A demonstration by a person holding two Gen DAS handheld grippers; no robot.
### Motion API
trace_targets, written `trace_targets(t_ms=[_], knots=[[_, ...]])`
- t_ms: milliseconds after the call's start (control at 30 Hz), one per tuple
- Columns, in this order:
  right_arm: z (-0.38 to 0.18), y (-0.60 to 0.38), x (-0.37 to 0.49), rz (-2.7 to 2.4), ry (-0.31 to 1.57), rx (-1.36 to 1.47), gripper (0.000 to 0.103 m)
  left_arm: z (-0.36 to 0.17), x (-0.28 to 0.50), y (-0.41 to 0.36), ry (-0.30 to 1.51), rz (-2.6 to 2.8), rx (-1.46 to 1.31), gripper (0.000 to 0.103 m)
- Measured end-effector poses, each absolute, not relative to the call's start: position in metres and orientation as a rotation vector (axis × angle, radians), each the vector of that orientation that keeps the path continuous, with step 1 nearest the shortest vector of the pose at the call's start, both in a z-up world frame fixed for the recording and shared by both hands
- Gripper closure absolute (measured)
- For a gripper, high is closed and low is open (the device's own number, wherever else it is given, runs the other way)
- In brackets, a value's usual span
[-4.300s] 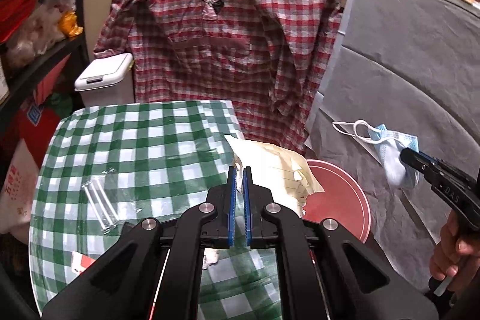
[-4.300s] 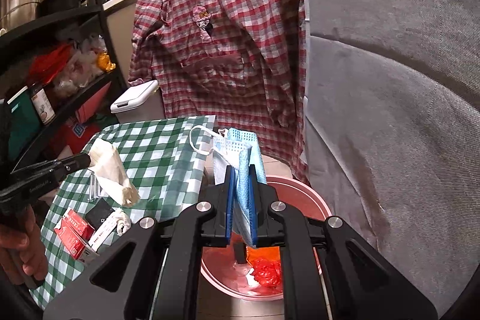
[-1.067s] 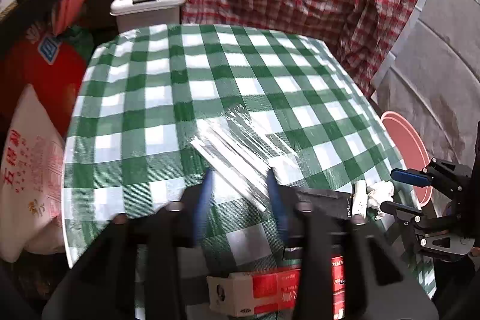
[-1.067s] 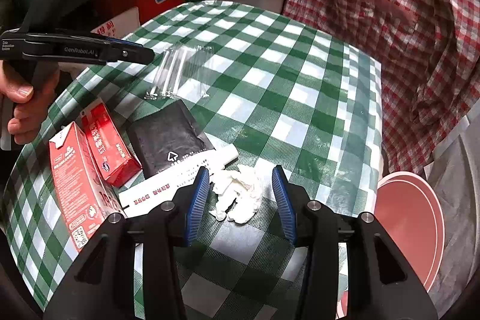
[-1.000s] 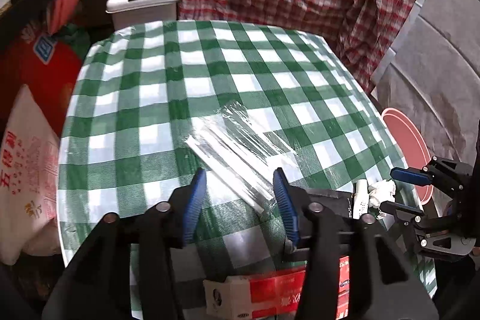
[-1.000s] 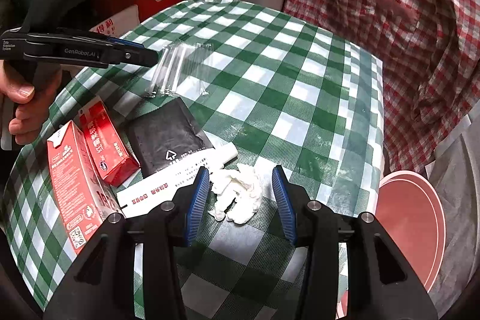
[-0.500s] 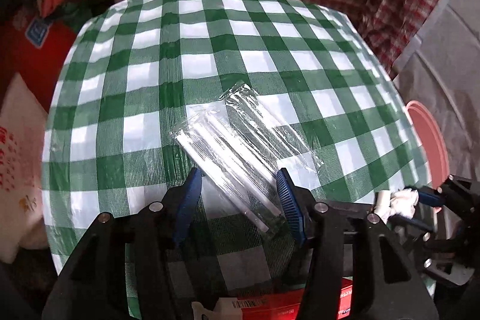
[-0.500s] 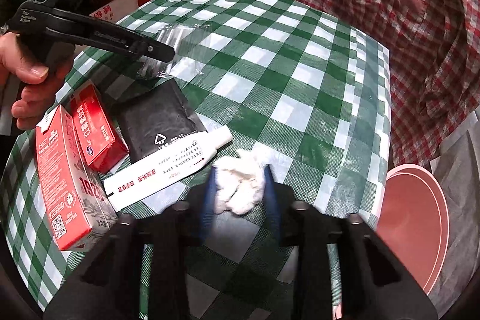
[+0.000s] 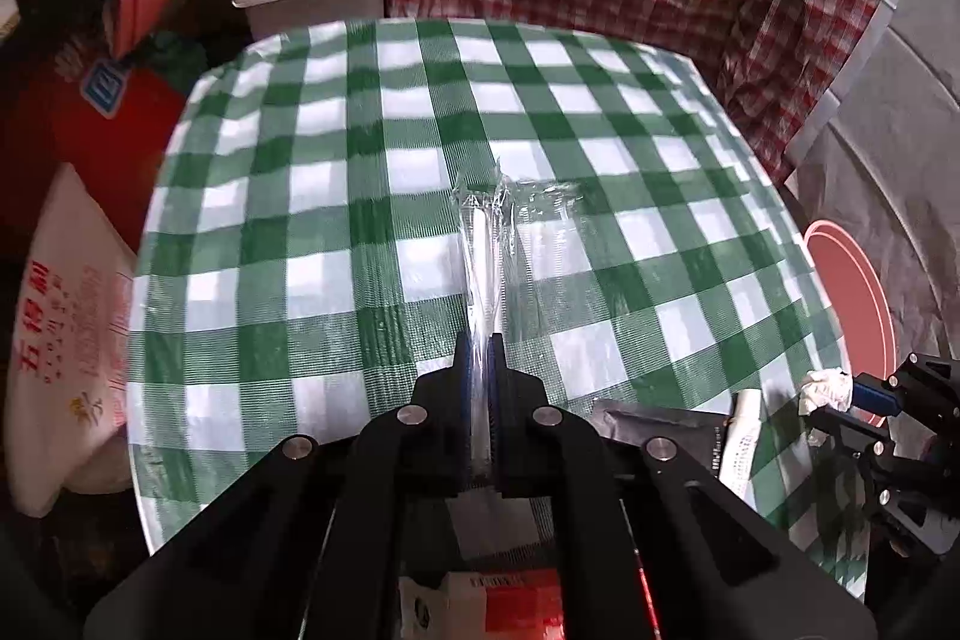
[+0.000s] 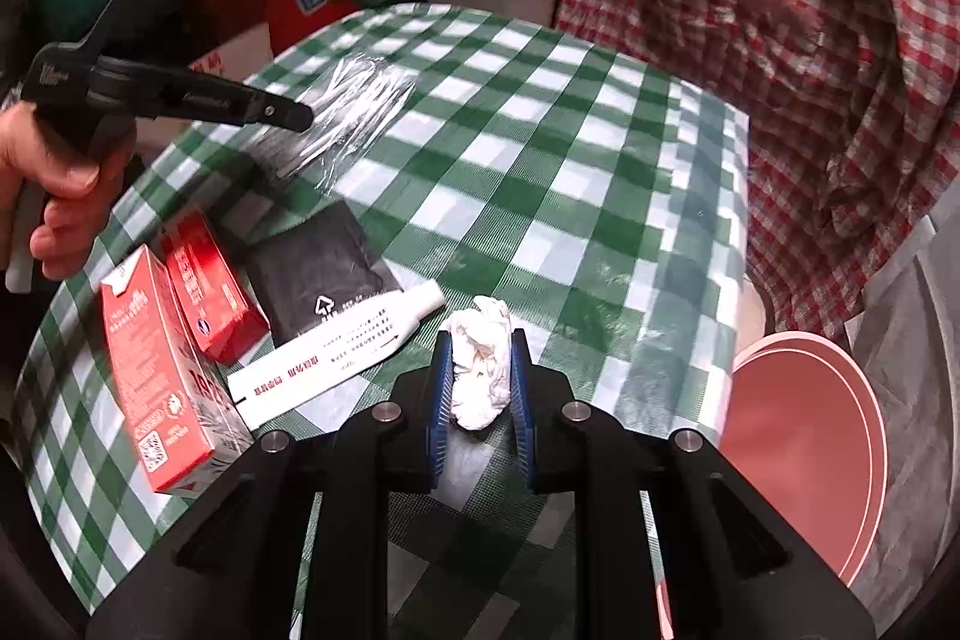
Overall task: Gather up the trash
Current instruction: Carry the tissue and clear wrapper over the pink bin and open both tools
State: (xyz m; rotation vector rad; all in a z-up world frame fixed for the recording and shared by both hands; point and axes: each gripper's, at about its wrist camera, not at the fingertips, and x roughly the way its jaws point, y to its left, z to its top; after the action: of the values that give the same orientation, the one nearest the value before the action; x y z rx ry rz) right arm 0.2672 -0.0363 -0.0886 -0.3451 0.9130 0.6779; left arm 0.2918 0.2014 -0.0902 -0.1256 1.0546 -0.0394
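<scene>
Right wrist view: the right claw (image 10: 478, 388) is clamped on the crumpled tissue (image 10: 480, 364), with the pink bin (image 10: 804, 448) close to its right. The left claw (image 9: 479, 370), farther from the bin, pinches the clear wrapper (image 9: 504, 244), whose long axis runs straight ahead.

Warm, fairly even indoor light, dark fisheye corners bending the edges. Glare streaks the crinkled clear plastic wrapper (image 10: 354, 112). Possibly slight motion blur on the red-and-white carton (image 10: 162, 376).

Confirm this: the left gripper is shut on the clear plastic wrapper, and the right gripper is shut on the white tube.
Not quite. The right gripper is shut on the crumpled white tissue; the white tube lies on the table beside it, as the right wrist view shows. The left gripper is indeed shut on the clear plastic wrapper.
</scene>
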Motion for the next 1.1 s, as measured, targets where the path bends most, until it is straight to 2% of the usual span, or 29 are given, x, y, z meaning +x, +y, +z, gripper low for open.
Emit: trace_targets(t_ms=[500, 1100], knots=[[-0.054, -0.065, 0.258, 0.636, 0.826, -0.267, 0.084, -0.037, 0.254, 0.19, 0.919, 0.036, -0.119, 0.098], [-0.007, -0.129, 0.238, 0.54, 0.716, -0.139, 0.084, 0.018, 0.209, 0.14, 0.782, 0.034, -0.138, 0.098]])
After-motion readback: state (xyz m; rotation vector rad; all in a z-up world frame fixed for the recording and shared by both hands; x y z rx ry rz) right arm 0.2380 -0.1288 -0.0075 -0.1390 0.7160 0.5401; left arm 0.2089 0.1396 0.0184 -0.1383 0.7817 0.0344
